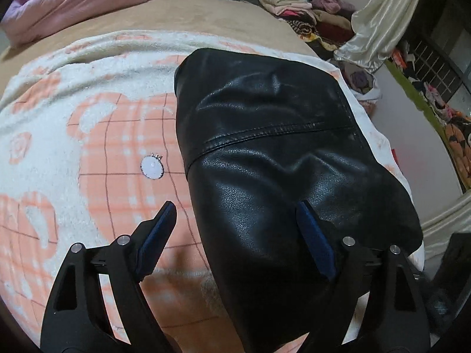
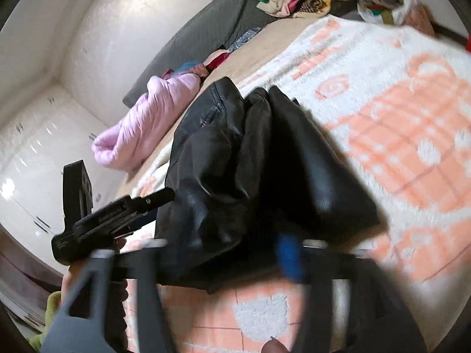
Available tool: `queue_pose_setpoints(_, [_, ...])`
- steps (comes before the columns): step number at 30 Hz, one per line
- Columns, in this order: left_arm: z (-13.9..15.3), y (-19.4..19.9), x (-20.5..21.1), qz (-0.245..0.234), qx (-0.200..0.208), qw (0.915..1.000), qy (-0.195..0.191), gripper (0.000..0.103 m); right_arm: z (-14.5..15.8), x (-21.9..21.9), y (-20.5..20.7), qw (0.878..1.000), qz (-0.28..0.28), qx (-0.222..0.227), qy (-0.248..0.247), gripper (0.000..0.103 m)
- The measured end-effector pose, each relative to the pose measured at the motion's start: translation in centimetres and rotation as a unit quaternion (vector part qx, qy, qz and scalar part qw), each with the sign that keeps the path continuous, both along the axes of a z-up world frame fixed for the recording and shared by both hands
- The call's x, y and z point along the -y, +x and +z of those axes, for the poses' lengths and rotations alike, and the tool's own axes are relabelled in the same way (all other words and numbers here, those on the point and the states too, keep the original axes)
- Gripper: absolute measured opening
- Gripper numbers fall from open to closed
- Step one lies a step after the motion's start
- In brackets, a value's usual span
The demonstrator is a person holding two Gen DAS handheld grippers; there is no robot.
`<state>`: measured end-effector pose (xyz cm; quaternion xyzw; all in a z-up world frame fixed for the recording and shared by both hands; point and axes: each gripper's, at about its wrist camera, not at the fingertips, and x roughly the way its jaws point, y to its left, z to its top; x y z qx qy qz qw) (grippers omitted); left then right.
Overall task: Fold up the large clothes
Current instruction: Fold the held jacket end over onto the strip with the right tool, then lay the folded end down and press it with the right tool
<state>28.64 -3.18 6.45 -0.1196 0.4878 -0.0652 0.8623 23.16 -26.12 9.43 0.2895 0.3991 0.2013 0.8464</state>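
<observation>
A black leather jacket (image 1: pixel 265 153), folded into a long bundle, lies on a peach-and-white fleece blanket (image 1: pixel 88 123) spread over the bed. My left gripper (image 1: pixel 235 217) is open over the jacket's near left edge. Its right finger (image 1: pixel 312 235) hangs over the leather and its left finger (image 1: pixel 162 223) over the blanket. In the blurred right wrist view the jacket (image 2: pixel 235 153) looks bunched and creased. My right gripper (image 2: pixel 223 250) is open at the near end, with leather between its wide jaws but not pinched. The left gripper (image 2: pixel 159 198) shows at the left, held by a hand (image 2: pixel 67 279).
A pink quilt (image 1: pixel 73 3) is bundled at the far left of the bed. A pile of mixed clothes (image 1: pixel 297 3) and a cream satin curtain (image 1: pixel 382 20) sit beyond the far right corner. The bed's right edge drops to the floor (image 1: pixel 412 135). A white wardrobe (image 2: pixel 35 176) stands behind.
</observation>
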Motion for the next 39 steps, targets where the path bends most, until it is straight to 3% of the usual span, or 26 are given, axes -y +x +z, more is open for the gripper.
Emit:
queue_pose_setpoints(4, [0.2,-0.2,0.1,-0.01,0.001,0.9999,-0.005,0.076,2.6,-0.2,2.1,0.998,-0.001,0.034,-0.049,0.096])
queue_pose_setpoints(7, [0.1,-0.4,0.0,-0.009,0.001,0.9999,-0.007,0.076,2.4,-0.7,5.6,0.997,0.027,0.002,-0.074,0.092])
queue_pose_setpoints(8, [0.0,-0.5,-0.3,-0.009,0.001,0.9999,-0.008,0.076,1.9,-1.0,6.3,0.996,0.041,-0.002,-0.083,0.043])
queue_pose_setpoints(9, [0.1,-0.5,-0.6,-0.009,0.001,0.9998,-0.015,0.076,1.6,-1.6,7.4,0.993,0.062,-0.001,-0.096,0.026])
queue_pose_setpoints(11, [0.6,-0.7,-1.0,-0.006,0.002,0.9996,-0.028,0.076,2.0,-1.7,7.9,0.994,0.075,0.016,-0.083,0.023])
queue_pose_setpoints(13, [1.4,-1.2,-1.4,-0.007,0.013,0.9991,-0.041,0.077,4.0,-0.7,7.3,0.994,0.085,0.053,-0.041,0.023])
queue_pose_setpoints(16, [1.3,-1.2,-1.7,-0.005,0.007,0.9977,-0.067,0.078,5.2,0.9,7.0,0.993,0.081,0.076,-0.05,0.023])
queue_pose_setpoints(21, [-0.4,-0.9,-0.1,-0.023,-0.019,0.9973,-0.067,0.088,-0.4,3.0,7.2,0.998,0.061,-0.003,-0.032,0.023])
queue_pose_setpoints(25, [-1.7,-0.9,1.6,-0.039,-0.028,0.9968,-0.065,0.09,-1.8,4.7,6.3,0.999,0.041,-0.026,-0.014,0.023])
queue_pose_setpoints(29, [-2.3,-0.8,2.6,-0.04,-0.032,0.9971,-0.057,0.093,-2.4,4.6,6.1,0.998,0.04,-0.038,-0.041,0.026])
queue_pose_setpoints(36, [-2.2,-0.8,3.6,-0.047,-0.03,0.9974,-0.046,0.093,-2.7,4.8,5.6,0.997,0.038,-0.036,-0.06,0.044])
queue_pose_setpoints(38, [-2.2,-0.9,3.6,-0.049,-0.028,0.9975,-0.042,0.093,-2.4,4.5,5.3,0.995,0.031,-0.03,-0.086,0.066])
queue_pose_setpoints(39, [-2.2,-0.9,3.7,-0.051,-0.029,0.9974,-0.042,0.093,-2.5,4.5,5.4,0.995,0.029,-0.031,-0.091,0.07])
